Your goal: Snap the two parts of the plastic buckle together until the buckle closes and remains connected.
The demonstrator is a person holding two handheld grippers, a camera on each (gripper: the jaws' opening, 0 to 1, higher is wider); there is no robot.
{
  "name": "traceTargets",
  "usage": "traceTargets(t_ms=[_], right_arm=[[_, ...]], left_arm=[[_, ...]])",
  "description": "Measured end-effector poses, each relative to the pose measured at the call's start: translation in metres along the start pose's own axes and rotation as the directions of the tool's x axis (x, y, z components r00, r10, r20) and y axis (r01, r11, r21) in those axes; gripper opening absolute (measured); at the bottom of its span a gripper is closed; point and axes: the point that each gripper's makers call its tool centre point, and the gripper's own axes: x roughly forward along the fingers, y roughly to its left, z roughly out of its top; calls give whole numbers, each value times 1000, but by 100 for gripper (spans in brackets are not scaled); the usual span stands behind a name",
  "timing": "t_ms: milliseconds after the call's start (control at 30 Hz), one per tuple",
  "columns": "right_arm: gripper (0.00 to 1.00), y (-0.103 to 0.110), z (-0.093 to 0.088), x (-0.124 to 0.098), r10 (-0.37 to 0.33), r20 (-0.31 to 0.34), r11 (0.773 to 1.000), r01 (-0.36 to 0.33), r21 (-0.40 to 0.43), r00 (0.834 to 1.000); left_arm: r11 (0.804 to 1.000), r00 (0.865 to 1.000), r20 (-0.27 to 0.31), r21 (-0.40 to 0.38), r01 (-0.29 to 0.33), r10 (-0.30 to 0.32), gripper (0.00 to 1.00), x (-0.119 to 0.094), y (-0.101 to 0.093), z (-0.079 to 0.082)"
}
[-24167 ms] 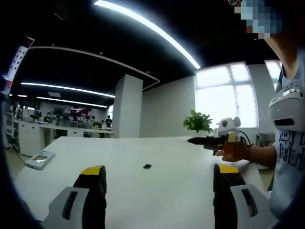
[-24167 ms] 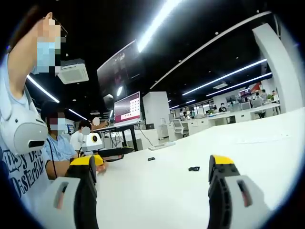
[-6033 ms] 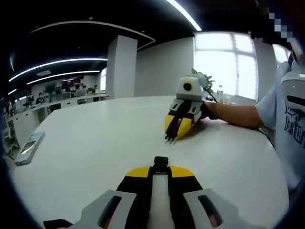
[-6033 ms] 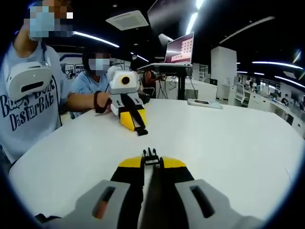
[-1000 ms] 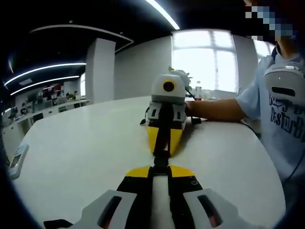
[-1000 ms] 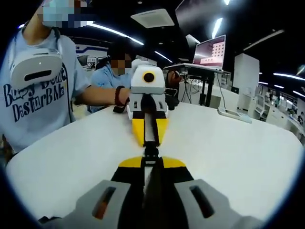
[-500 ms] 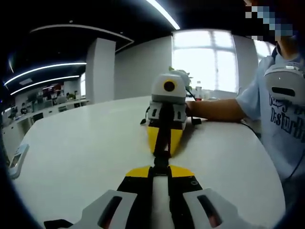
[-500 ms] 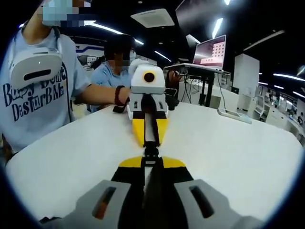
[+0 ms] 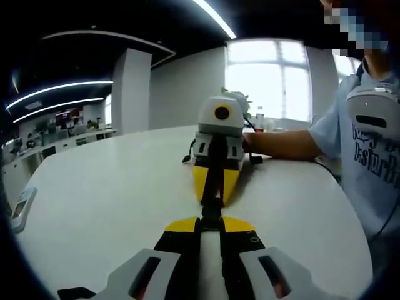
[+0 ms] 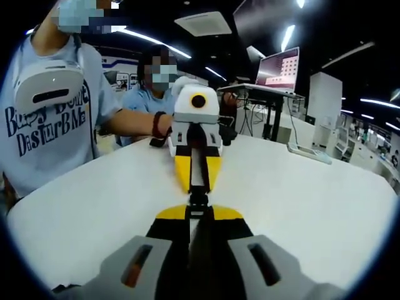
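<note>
The black plastic buckle (image 9: 211,209) spans the short gap between the two grippers, which face each other tip to tip above the white table (image 9: 112,187). My left gripper (image 9: 210,222) is shut on the near black part. The right gripper (image 9: 212,197) comes in opposite, yellow-tipped and shut on the far part. In the right gripper view the buckle (image 10: 199,199) sits between my right gripper (image 10: 199,213) and the left gripper (image 10: 198,188). The two parts touch; I cannot tell if they are latched.
A person in a light blue printed shirt (image 10: 47,125) holds both grippers from the table's edge. A second person (image 10: 147,100) sits behind. A flat device (image 9: 20,207) lies far left, another (image 10: 309,152) far right. A monitor (image 10: 278,67) stands beyond the table.
</note>
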Motion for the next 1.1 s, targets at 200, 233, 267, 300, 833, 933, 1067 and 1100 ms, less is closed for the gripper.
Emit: traceTargets(t_ms=[200,233,267,300,833,933,1067,1100], right_arm=[[11,2,1,1,4,-1,1000,-4,3,1000],[11,2,1,1,4,-2,1000,-4,5,1000],[11,3,1,1,4,-1,1000,-4,2,1000],[11,2,1,1,3,-2,1000,-3,2,1000],[10,9,3,6,20,8,1000,-20,-9,1000],[10,12,3,7,14,1,1000,-14,-24,1000],[10,12,5,7,29,27,999,-30,31,999],[10,6,3,5,23,20,1000,-24,18,1000]], left_arm=[[1000,1000,-2,-5,3,-3,10,0,-1,0],[1000,1000,-2,-6,3,-3,10,0,-1,0],[1000,1000,-2,-6,3,-3,10,0,-1,0],[1000,1000,-3,-7,3,-3,10,0,-1,0],[999,999,-5,3,33,-33,10,8,-4,1],[999,999,-5,3,33,-33,10,9,-6,2],[1000,1000,-4,5,29,-29,10,10,-10,2],[1000,1000,-4,6,29,-29,10,10,-10,2]])
